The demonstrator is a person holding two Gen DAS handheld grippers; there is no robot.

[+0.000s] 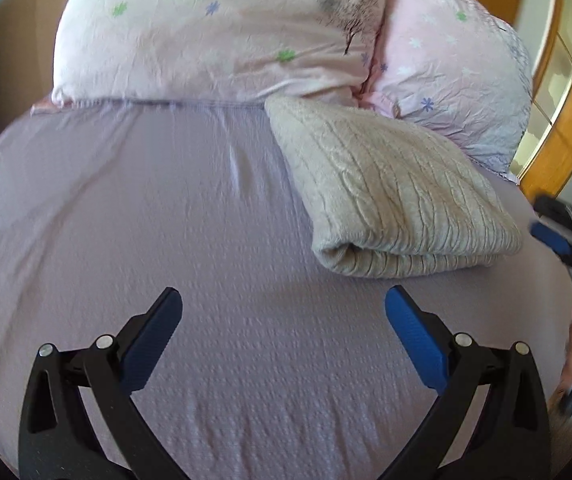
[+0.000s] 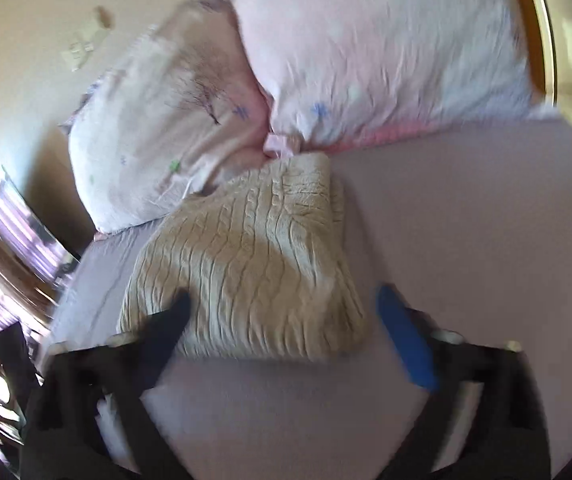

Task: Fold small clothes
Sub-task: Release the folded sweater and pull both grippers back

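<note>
A folded beige cable-knit garment (image 1: pixel 394 200) lies on the lilac bed sheet (image 1: pixel 165 220), its far corner against the pillows. My left gripper (image 1: pixel 283 304) is open and empty above the bare sheet, short of the garment's near folded edge. My right gripper (image 1: pixel 562 236) shows blurred at the right edge of the left wrist view. In the right wrist view it (image 2: pixel 283 300) is open and empty, hovering over the garment's (image 2: pixel 253 256) near edge; this view is motion-blurred.
Two pink flower-print pillows (image 1: pixel 213 28) (image 1: pixel 454 72) stand at the head of the bed. A wooden frame (image 1: pixel 566 92) runs along the right. A wall (image 2: pixel 45 20) and a window (image 2: pixel 25 232) are to the left in the right wrist view.
</note>
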